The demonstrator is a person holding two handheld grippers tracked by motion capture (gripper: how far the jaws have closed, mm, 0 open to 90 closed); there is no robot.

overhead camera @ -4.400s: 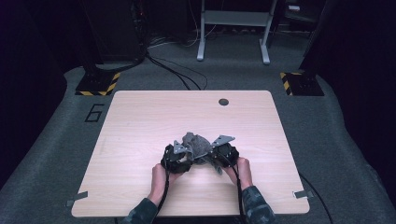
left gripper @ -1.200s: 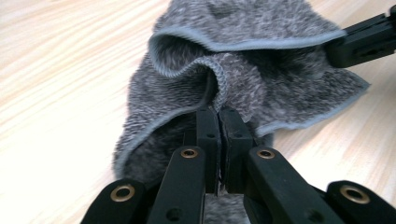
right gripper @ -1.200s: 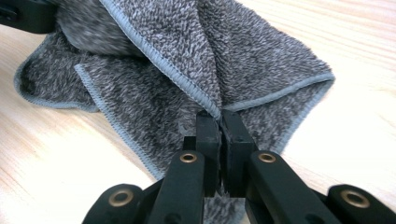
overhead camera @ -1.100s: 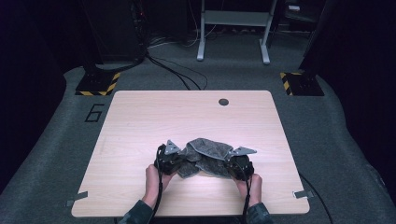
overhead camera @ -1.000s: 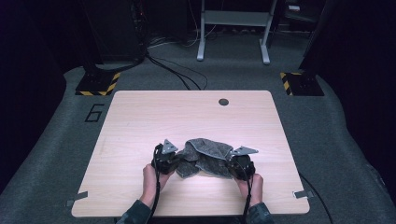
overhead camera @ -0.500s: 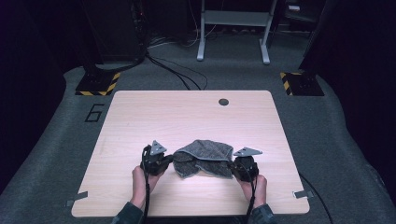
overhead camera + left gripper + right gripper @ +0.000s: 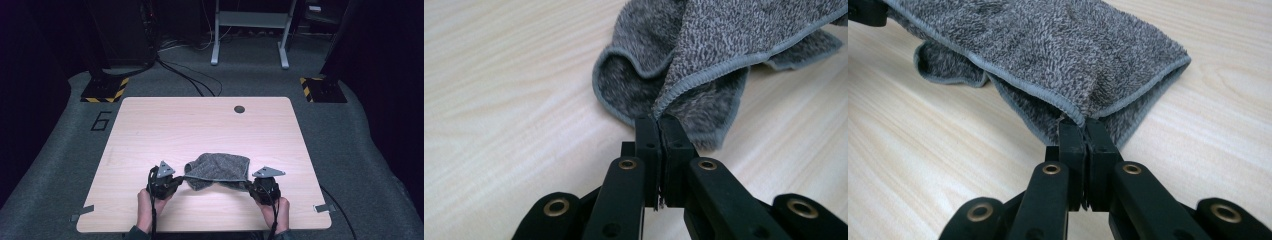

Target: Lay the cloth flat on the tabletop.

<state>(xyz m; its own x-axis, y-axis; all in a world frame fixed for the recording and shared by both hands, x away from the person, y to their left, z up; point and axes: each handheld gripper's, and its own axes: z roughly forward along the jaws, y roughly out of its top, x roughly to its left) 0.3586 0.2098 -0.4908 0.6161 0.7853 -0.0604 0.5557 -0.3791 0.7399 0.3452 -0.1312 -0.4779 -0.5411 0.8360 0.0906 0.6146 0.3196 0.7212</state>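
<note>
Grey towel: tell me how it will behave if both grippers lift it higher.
The grey towel is probably floppy: it sags and folds between the left gripper and the right gripper. It looks light. Its terry pile should not slip from the shut jaws.

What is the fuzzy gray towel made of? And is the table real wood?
The towel looks like soft terry or microfiber cloth: fuzzy speckled loops with a stitched gray edge. The table shows pale wood grain, but it is very smooth and even, so it may be a printed laminate rather than solid wood.

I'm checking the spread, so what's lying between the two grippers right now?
In the high view, the grey towel stretches between the left gripper and right gripper, each pinching a corner.
</note>
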